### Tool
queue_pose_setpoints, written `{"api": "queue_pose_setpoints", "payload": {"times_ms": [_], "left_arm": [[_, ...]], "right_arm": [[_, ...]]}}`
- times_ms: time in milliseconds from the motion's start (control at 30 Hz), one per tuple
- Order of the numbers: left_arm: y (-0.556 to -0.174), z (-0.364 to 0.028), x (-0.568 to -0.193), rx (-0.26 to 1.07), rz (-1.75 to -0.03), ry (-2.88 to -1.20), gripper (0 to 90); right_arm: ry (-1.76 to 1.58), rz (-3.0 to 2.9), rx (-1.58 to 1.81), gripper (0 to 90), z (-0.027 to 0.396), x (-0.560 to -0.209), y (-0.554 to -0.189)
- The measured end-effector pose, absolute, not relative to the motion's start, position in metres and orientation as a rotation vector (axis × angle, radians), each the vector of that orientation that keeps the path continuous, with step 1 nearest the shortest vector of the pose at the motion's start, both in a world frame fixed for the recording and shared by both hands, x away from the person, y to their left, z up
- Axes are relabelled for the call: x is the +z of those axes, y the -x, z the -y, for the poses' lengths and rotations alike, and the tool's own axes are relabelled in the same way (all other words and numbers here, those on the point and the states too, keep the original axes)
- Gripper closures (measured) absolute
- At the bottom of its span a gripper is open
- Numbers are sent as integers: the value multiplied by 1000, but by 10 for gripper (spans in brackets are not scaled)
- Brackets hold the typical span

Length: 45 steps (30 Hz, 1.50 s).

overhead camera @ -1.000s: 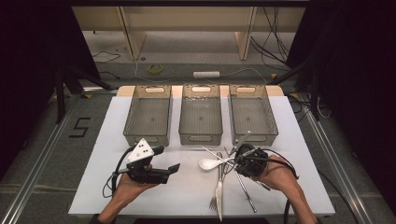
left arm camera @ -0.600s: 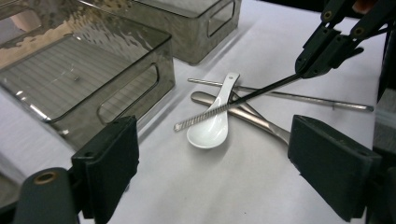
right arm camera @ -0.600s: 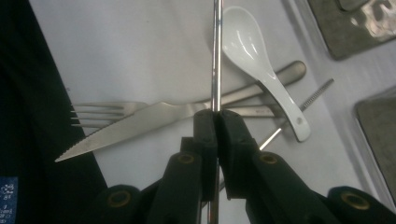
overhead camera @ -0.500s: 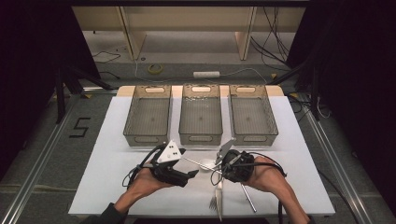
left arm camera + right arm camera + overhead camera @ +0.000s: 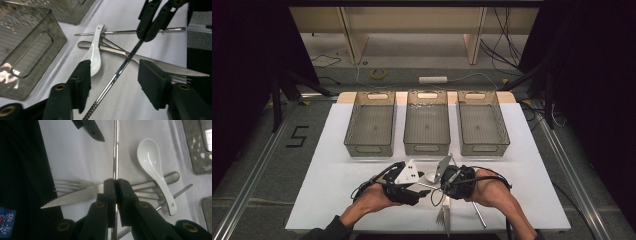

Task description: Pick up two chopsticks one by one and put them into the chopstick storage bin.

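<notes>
A: Our right tongs [image 5: 115, 185] are clamped on one chopstick [image 5: 115, 150], lifted over the knife [image 5: 75, 196], fork [image 5: 67, 185] and spoon [image 5: 152, 162] on the counter [image 5: 337, 165].

B: And our left tongs [image 5: 113, 75] have just been closing; they stand half-wide with that chopstick between the pads, not yet pressed.

A: If we let go on the right before the left bites, it could drop into the pile.

B: Or the left pads may catch it off-centre, so it swings and knocks the spoon.

chopstick [image 5: 115, 150]: shiny metal | spoon [image 5: 152, 162]: glossy white ceramic | bins [image 5: 371, 125]: clear plastic
</notes>
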<state>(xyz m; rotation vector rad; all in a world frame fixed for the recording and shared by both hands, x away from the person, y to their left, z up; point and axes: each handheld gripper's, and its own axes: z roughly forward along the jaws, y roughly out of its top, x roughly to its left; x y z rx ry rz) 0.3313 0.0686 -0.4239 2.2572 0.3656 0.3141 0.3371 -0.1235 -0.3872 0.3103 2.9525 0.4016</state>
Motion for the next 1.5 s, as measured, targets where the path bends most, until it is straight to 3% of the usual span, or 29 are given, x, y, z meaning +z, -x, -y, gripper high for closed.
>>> {"api": "queue_pose_setpoints", "payload": {"times_ms": [733,1033,1067,1100,1133,1300,1500], "left_arm": [[-325,-65,-431,262,-189,-2385,757],[-321,-63,-431,160,-121,-2409,854],[-321,-64,-431,176,-118,-2410,856],[-322,-65,-431,196,-125,-2404,858],[-323,-67,-430,201,-142,-2402,858],[-333,-78,-428,260,-257,-2376,858],[-342,-89,-425,333,-423,-2333,858]], "right_arm": [[-137,-2982,398,863,120,-391,-331],[-124,-2989,434,817,125,-388,-332],[-138,-2992,444,803,127,-387,-333],[-157,-2978,459,678,128,-384,-332],[-157,-2978,459,678,128,-384,-332],[-430,-2812,736,429,140,-364,-341],[-667,-2666,904,330,153,-361,-348]]}}
